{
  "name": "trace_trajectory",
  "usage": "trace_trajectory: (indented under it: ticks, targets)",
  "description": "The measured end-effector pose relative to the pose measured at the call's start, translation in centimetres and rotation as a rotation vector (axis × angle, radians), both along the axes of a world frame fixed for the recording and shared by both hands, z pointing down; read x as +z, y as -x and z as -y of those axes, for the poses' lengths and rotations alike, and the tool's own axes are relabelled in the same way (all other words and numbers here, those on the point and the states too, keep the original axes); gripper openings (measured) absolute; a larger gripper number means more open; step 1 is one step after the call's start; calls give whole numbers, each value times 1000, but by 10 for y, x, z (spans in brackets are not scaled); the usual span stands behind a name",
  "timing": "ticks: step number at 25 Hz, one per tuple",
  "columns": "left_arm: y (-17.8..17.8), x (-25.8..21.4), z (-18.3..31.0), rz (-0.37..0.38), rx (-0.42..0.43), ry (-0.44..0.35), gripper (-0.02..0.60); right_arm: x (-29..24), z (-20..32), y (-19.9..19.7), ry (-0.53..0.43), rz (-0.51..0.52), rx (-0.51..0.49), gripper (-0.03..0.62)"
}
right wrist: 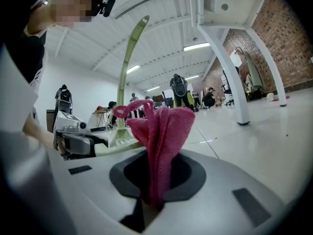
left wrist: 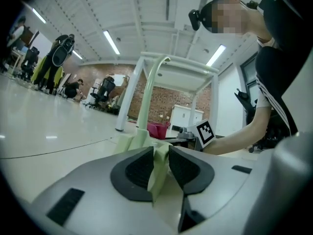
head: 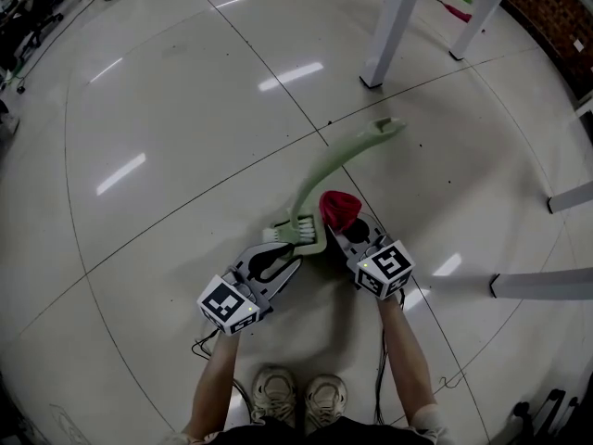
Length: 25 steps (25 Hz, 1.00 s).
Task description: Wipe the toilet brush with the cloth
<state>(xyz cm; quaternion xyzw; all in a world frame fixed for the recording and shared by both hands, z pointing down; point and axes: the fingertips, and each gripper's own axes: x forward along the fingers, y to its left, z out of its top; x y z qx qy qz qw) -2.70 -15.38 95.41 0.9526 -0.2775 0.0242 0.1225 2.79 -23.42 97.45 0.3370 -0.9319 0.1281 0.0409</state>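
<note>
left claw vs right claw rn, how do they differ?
Left claw grips the rigid pale-green toilet brush; right claw grips the soft pink cloth. The left claw's pads stand apart on a flat green part; the right claw's pads are nearly together on bunched fabric. The brush handle rises long past the left claw; the cloth is a short tuft above the right claw. Shared: both are shut on their item, side by side.

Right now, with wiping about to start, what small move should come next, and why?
Probably ease the right hand-held gripper leftward until its pink cloth touches the toilet brush shaft: the left hand-held gripper clamps the brush, and the cloth sits just beside it.
</note>
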Motion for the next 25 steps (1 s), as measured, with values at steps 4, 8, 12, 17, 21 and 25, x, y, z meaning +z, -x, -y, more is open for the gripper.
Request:
trace_trajectory:
  ticks: [4, 8, 12, 17, 21, 25]
  targets:
    - [0, 1, 0, -7, -1, 3, 103, -1, -16, -3, 12, 20, 6, 31]
    - [0, 1, 0, -12, -5, 6, 103, 0, -39, -8, 23, 32, 30, 31]
    - [1, 0, 0, -22, 0, 13, 103, 4, -66, -10, 60, 53, 88, 31]
    - [2, 1, 0, -31, -8, 10, 103, 9, -93, -3, 80, 58, 86, 31]
    - [1, 2, 0, -32, -5, 12, 103, 13, -100, 4, 94, 72, 69, 31]
    - [7, -9, -1, -32, -7, -19, 103, 13, -101, 4, 98, 65, 63, 31]
